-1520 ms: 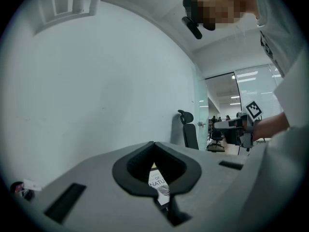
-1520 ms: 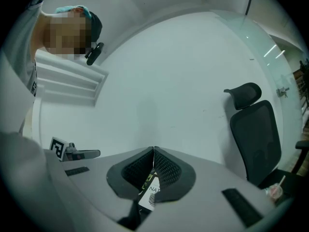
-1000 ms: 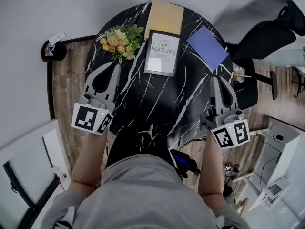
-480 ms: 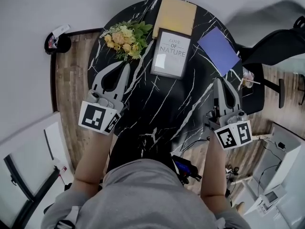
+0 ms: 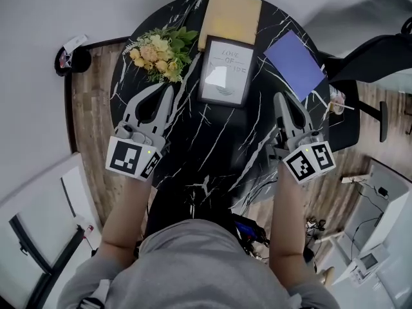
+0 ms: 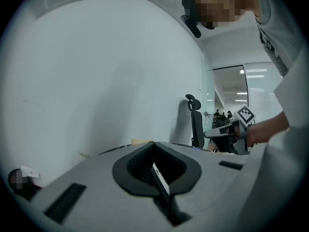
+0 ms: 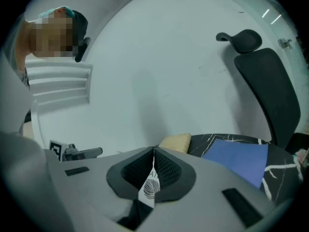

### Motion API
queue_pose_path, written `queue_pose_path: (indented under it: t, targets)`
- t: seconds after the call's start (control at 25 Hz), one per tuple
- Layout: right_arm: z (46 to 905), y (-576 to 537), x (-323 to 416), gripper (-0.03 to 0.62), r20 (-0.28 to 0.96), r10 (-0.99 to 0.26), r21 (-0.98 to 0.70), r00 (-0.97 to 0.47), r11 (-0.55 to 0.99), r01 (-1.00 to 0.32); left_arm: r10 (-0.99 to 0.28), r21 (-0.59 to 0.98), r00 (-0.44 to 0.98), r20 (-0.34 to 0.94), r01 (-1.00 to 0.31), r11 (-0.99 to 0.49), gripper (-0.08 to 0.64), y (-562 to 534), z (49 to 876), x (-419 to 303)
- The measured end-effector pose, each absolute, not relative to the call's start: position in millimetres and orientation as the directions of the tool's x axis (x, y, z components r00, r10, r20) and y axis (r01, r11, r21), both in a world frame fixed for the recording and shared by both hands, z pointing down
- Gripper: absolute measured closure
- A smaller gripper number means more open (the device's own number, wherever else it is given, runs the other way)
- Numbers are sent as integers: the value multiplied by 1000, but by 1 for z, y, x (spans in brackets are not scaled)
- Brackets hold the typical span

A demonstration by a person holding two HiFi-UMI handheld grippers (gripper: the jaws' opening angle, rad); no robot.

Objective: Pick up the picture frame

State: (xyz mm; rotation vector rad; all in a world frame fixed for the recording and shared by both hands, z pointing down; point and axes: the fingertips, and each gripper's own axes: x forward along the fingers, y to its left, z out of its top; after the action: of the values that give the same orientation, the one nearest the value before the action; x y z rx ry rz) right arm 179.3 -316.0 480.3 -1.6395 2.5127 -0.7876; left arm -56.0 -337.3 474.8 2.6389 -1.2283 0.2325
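Note:
The picture frame, black-edged with a white print, lies flat at the far middle of the round black marble table. My left gripper is over the table's left part, short of the frame and to its left, jaws shut and empty. My right gripper is over the right part, below and to the right of the frame, also shut and empty. In the left gripper view the left gripper has its tips together, and in the right gripper view the right gripper does too, with the frame showing through the gap beneath.
A bunch of yellow flowers lies left of the frame. A yellow pad lies behind it and a blue sheet to its right. A cup with a straw sits at the table's right edge beside a black office chair.
Both grippers have come down toward the table, the right one more and with some roll. Both stayed shut, and the frame has not been touched.

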Motion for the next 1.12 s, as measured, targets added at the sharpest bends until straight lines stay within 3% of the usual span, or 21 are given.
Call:
queue_pose_path:
  t: [0.52,0.64,0.88,1.12]
  targets:
    - [566,-348,167,559,298,-767,-587,-568,322,-743,-750,127,617,238,-785,-606,552,-356,491,-51]
    - [583,-355,160,410,321,-714,-628,-622,331,-705,-754,126,615,233,-788,-603,552,-359,491,-50]
    - [620,-364,148,380,407,-588,-670,-698,327,-666,-749,141,621,230,-783,-606,552,-356,489,-45]
    - [627,-374,139,380,403,-521,-758,-753,271,-593,-752,142,618,229,-785,-603,552,-355,488,-46]
